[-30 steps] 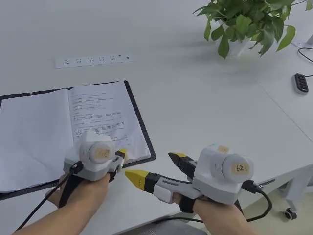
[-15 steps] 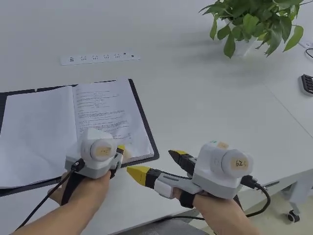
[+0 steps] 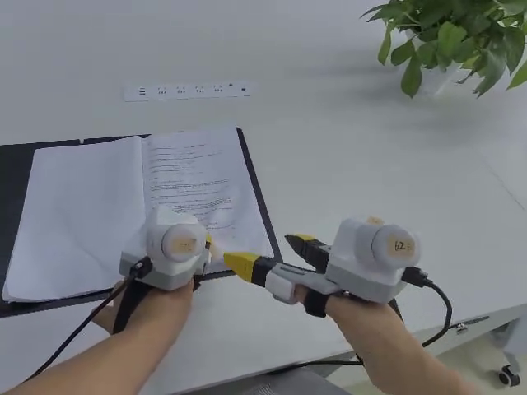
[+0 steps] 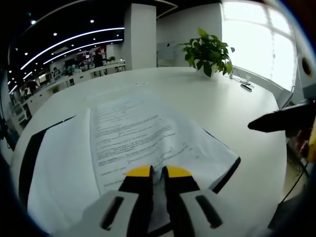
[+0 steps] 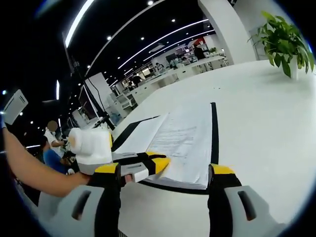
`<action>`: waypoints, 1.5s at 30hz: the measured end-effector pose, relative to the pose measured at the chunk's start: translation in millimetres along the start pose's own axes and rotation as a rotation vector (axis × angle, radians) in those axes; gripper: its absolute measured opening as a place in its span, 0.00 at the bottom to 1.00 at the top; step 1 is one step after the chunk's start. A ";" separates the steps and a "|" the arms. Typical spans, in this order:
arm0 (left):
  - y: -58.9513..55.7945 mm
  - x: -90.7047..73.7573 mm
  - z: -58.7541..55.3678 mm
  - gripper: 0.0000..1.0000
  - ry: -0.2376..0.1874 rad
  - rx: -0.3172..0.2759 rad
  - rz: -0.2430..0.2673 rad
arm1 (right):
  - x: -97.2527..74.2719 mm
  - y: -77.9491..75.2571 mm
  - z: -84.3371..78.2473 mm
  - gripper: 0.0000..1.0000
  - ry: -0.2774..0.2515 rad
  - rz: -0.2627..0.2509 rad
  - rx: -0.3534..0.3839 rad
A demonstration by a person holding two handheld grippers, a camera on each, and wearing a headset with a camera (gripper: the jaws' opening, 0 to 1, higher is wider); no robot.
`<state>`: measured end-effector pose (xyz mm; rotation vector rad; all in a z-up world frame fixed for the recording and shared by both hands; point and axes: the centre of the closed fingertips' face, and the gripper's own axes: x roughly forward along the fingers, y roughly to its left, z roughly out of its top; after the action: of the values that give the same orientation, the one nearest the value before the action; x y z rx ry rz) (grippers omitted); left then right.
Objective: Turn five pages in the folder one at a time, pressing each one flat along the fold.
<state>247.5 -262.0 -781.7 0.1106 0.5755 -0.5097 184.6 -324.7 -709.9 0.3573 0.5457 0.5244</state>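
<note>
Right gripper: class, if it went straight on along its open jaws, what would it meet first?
Most likely the folder at its near right corner, on the printed page. The left gripper has its yellow tips just left of that line, so depth is uncertain.

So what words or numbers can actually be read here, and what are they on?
"62": on the orange sticker of the right gripper.
On the left gripper, a second sticker: blurred, unreadable.
On the printed page in the folder: lines of text, too small to read.
On the power strip: markings too small to read.
</note>
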 end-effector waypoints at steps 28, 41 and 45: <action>2.1 0.8 1.6 0.06 -0.007 -0.075 0.003 | 51.2 -30.9 -11.6 0.56 0.091 0.037 0.107; 1.8 0.0 1.4 0.06 -0.011 -0.081 0.004 | 51.9 -35.5 -12.9 0.50 0.100 0.029 0.134; 1.7 -0.2 1.3 0.07 -0.012 -0.084 0.002 | 50.1 -39.4 -13.5 0.38 0.105 0.019 0.135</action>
<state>248.9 -260.8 -780.6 0.0284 0.5844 -0.4829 228.1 -326.3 -758.3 0.4658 0.6818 0.5275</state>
